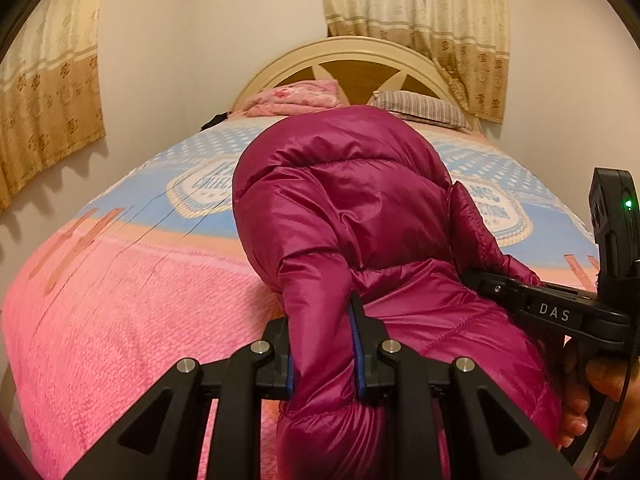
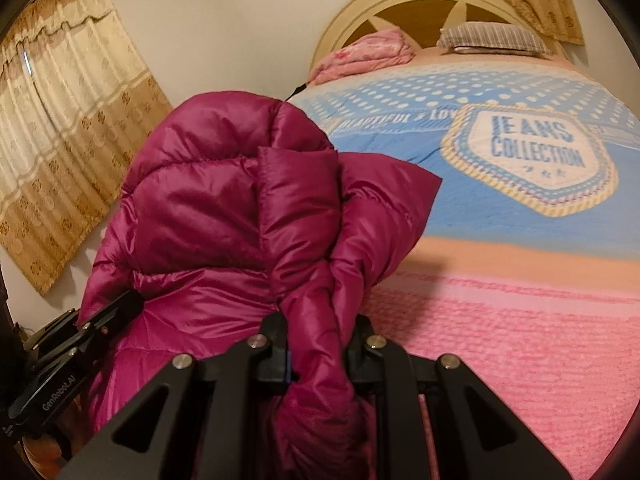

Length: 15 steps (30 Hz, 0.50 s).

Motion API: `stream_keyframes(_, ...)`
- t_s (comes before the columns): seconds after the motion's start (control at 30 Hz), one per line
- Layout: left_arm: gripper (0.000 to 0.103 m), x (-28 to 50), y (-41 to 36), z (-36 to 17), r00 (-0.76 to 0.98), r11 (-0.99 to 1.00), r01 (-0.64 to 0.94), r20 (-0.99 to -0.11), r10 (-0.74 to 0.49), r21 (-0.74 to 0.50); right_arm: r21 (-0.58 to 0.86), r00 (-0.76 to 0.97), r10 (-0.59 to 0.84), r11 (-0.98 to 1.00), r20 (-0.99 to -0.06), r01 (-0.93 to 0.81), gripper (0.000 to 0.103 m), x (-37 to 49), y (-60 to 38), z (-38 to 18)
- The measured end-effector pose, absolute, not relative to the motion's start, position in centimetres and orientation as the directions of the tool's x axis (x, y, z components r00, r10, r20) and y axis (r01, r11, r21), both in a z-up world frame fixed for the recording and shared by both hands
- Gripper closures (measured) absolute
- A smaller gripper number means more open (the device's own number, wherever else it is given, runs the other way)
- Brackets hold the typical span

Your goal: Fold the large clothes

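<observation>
A shiny magenta puffer jacket (image 1: 344,208) hangs bunched above the bed, held up on both sides. My left gripper (image 1: 322,320) is shut on a thick fold of the jacket, its blue pads pressing the fabric. In the left wrist view my right gripper (image 1: 472,280) comes in from the right edge and bites into the jacket's side. In the right wrist view my right gripper (image 2: 320,326) is shut on a twisted bundle of the jacket (image 2: 224,200). My left gripper (image 2: 116,312) shows there at the lower left, clamped on the jacket's edge.
Below lies a bed with a pink and blue cover (image 1: 120,280) printed with a "JEANS COLLECTION" badge (image 2: 532,156). A pink folded blanket (image 1: 296,98) and a striped pillow (image 1: 420,110) lie by the cream headboard (image 1: 348,52). Beige curtains (image 1: 424,20) hang on the walls. A person's hand (image 1: 588,392) grips the right tool.
</observation>
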<state>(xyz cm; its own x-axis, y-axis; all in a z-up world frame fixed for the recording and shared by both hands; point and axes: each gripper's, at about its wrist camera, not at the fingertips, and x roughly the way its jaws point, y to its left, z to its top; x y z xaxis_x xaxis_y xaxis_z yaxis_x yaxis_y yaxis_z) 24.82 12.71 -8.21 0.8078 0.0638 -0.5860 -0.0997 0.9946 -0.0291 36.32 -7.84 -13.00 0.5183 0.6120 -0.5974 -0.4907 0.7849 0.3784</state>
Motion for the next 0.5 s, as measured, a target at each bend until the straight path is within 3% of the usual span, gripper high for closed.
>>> stream_keyframes(0.5, 0.079, 24.5, 15.9, -11.9, 0.765, 0.988, -0.149, -0.638, 0.087, -0.043, 0.352, 0.446, 0.602, 0.775, -0.662, -0.524, 0.084, 36.5, -3.9, -15.5)
